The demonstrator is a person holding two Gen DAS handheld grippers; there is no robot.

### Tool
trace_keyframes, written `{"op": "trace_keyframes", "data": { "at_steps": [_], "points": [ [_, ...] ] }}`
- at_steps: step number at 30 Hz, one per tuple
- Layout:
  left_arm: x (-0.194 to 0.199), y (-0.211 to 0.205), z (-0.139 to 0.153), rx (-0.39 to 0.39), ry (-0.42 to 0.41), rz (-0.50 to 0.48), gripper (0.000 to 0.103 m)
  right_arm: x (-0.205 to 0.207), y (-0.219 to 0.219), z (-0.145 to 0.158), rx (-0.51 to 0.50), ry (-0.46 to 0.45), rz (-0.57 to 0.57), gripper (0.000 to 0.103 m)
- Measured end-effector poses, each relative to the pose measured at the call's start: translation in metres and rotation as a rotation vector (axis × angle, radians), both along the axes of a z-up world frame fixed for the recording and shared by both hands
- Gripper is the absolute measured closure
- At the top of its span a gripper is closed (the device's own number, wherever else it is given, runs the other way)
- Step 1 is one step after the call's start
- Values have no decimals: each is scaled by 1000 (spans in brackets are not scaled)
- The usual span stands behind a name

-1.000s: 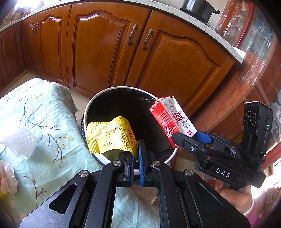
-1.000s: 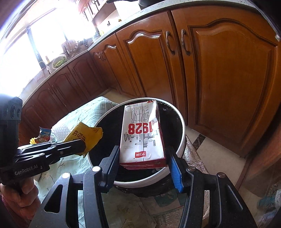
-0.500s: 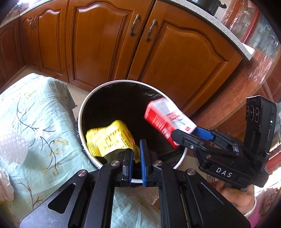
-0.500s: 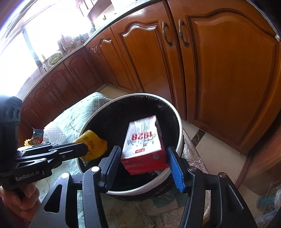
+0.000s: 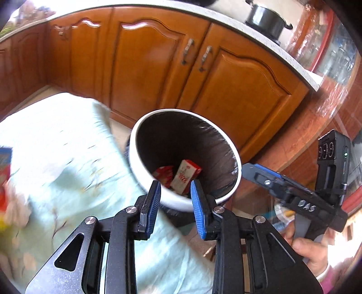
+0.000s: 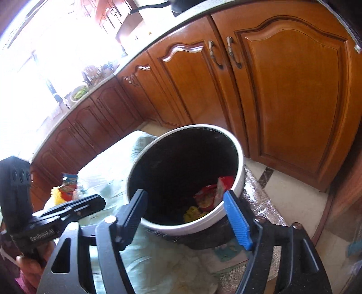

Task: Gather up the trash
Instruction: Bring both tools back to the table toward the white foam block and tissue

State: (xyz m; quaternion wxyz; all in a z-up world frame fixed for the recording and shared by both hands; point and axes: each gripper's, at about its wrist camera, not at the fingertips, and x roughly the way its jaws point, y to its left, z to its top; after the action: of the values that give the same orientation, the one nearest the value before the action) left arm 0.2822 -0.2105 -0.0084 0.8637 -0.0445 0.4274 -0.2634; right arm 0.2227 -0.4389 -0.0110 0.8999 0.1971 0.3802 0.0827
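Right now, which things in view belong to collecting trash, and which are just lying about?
Part of the job:
- white bin
- red-and-white carton in the bin
- yellow wrapper in the bin
- snack packets on the green cloth

Just lying about:
- black pot on the counter
- wooden cabinets

Carton (image 5: 186, 176) lies inside the white bin (image 5: 144, 178)

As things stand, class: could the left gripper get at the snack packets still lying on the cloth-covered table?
Probably yes: the left gripper is opening, nothing between its jaws, and no obstacle shows between it and the snack packets on the table.
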Motion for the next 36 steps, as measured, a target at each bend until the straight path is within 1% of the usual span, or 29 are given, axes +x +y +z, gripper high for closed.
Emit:
{"op": "trace_keyframes", "data": {
  "at_steps": [3,7,14,19,25,30,32,34,35,36],
  "points": [
    [-19,21,-3,1,-17,56,71,-12,16,1,24,-16,19,27],
    [-42,53,-8,-7,-15,124,71,-24,44,-1,63,-27,62,24],
    [-72,104,-11,4,-20,220,71,-37,98,-5,104,-11,166,24],
    [-90,147,-12,-11,-21,291,71,-40,135,-6,102,-4,232,24],
    [-103,188,-16,-36,-7,375,70,-39,165,-5,99,1,289,24],
    [-111,217,-18,-17,-14,450,70,-35,184,-3,85,0,326,24],
    [-110,230,-20,-12,-3,492,65,-30,193,-4,78,5,340,24],
    [-108,243,-23,-18,16,537,57,-23,204,-4,72,10,357,24],
    [-107,249,-25,-22,24,556,55,-20,209,-4,69,11,368,24],
    [-105,252,-26,-22,32,572,50,-15,215,-5,65,10,380,25]
  ]
}}
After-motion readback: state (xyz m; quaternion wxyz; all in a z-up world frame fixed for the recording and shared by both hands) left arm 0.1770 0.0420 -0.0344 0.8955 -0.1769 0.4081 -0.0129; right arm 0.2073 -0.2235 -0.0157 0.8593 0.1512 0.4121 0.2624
